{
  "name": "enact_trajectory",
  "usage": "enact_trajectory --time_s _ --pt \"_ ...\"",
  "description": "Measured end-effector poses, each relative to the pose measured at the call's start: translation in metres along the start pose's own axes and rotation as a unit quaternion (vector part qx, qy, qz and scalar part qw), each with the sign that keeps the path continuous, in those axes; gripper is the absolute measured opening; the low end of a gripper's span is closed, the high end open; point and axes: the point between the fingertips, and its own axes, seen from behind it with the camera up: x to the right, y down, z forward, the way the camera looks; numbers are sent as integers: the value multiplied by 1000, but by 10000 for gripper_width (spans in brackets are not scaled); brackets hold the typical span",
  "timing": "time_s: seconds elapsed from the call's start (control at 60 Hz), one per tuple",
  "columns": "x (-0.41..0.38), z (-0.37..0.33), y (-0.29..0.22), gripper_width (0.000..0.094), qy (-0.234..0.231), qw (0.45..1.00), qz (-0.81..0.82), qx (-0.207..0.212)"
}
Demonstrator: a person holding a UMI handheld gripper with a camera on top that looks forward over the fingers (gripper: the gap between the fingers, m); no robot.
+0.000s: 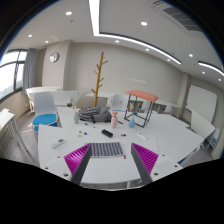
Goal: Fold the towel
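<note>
A small grey checked towel [107, 150] lies flat on the white table [150, 133], between my two fingers. My gripper [110, 158] is open, its magenta pads [77, 158] standing apart on either side of the towel with a gap at each side. The towel rests on the table on its own.
Beyond the towel, a dark coil of cable [92, 116] and small items [108, 130] lie on the table. A wooden coat stand [99, 78], a stool with an orange seat [141, 103], a blue bin [45, 124] and white chairs [205, 128] stand around.
</note>
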Motion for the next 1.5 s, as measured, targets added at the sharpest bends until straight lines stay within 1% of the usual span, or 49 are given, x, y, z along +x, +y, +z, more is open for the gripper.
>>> enact_trajectory --time_s 0.083,0.133,0.217,0.233,0.333,0.5,0.683,0.8,1.033,1.283,1.4,1.5 --pt "-16 2 -2 849 -18 1000 -7 4" --pt "-39 6 0 851 -29 1000 -8 2" --pt "-76 14 3 851 -57 998 -10 -3" --pt "-71 16 2 850 -64 998 -11 -4" --pt "-109 20 10 850 -82 996 -20 -7" --pt "-159 45 29 848 -110 993 -23 -25" --pt "-187 87 56 850 -102 994 -16 -34" --pt "-202 128 79 852 -96 994 -19 -37" --pt "-227 230 131 850 -80 996 -18 -39" --pt "-234 338 196 850 -66 995 5 -70" --pt "-238 385 212 848 -70 995 0 -72" --pt "-237 426 225 846 -67 994 -8 -83"
